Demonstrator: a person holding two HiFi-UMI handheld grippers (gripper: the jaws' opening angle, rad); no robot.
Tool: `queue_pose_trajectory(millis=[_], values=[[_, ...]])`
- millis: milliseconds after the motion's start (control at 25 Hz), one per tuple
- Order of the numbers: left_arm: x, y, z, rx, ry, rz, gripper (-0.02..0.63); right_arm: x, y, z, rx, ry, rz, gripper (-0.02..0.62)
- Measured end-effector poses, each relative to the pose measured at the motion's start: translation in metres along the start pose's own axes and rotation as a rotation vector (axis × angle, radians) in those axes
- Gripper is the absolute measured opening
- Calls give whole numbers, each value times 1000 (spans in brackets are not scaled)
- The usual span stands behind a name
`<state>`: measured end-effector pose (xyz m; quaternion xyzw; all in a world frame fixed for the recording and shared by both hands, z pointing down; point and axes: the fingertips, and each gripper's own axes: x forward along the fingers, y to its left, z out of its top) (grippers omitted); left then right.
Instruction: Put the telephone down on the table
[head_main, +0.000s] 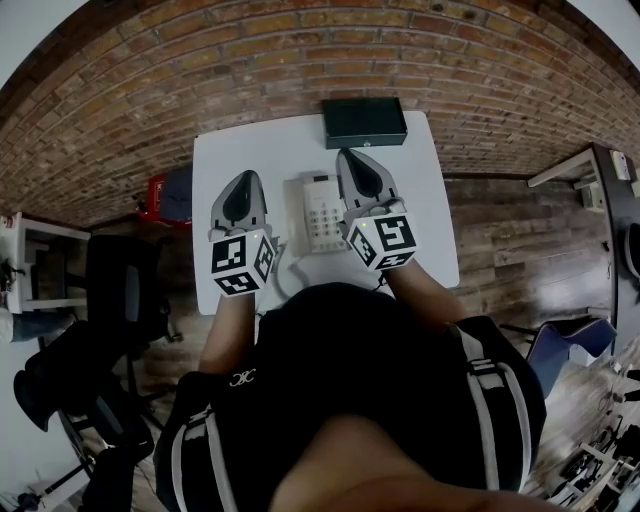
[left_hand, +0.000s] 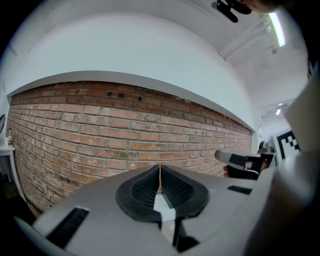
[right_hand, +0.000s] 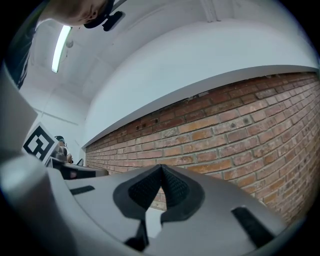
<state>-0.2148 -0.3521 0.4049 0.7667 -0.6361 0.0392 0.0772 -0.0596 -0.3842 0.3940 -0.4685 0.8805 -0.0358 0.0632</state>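
Observation:
A white telephone (head_main: 319, 213) lies flat on the white table (head_main: 245, 150), between my two grippers. My left gripper (head_main: 243, 183) hovers to the phone's left, shut and empty. My right gripper (head_main: 352, 157) hangs over the phone's right edge, also shut with nothing in it. In the left gripper view the black pads (left_hand: 147, 186) meet at their tips in front of a brick wall. The right gripper view shows its pads (right_hand: 172, 189) meeting the same way. Neither gripper view shows the phone.
A black box (head_main: 363, 121) rests at the table's far edge against the brick wall (head_main: 300, 60). A red object (head_main: 154, 193) sits on the floor left of the table. A dark chair (head_main: 120, 290) stands at the left, a blue one (head_main: 570, 345) at the right.

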Motion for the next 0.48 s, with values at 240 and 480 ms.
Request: queue_pose_trajectory(millis=[240,480], values=[[0,0,-2,-1,6,4,11,0,1,-4,8,11,10,-2],[-1,0,-6,-2,17,4,11,1,0,-11,-4,45,-2,-2]])
